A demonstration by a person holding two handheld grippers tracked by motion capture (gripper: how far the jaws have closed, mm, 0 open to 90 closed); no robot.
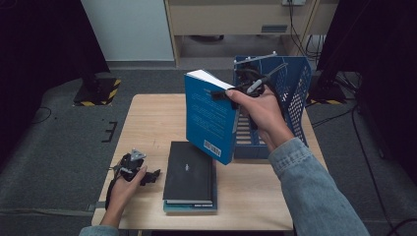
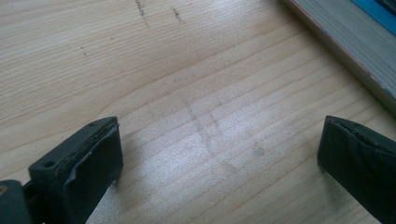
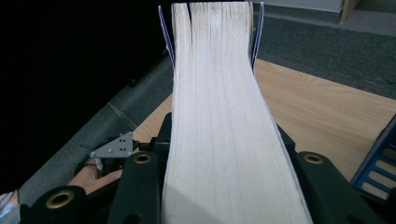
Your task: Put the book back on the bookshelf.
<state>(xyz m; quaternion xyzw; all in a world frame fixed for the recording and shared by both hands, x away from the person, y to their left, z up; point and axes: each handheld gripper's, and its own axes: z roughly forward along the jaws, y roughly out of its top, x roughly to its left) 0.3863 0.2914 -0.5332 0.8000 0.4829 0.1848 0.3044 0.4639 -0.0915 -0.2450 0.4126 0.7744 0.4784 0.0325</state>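
Scene: a person stands at a wooden tabletop [image 1: 147, 123] with a hand-held gripper in each hand; a blue file rack [image 1: 295, 98] sits at the far right of the tabletop.
Step in hand: carrying a blue book [image 1: 209, 118] toward the blue file rack, as I judge it; the book is in the air, upright and tilted, just left of the rack.
Right hand-held gripper [image 1: 236, 91]: pinching the blue book near its top edge, one jaw on each cover. In the right gripper view the pale page edges [image 3: 219, 116] run up between the two black jaws.
Left hand-held gripper [image 1: 147, 176]: spread wide and holding nothing. In the left gripper view bare wood lies between its jaws. It rests low at the near left of the tabletop, just left of the book stack.
Book stack [image 1: 191, 177]: a black book lying flat on another book with a teal edge, near the front edge of the tabletop, between the two hands.
Next move calls for: swinging the blue book right, over the rack wall, then lowering it upright into a slot before the jaws let go.
Watch for: the book's lower corner catching on the rack's near wall.
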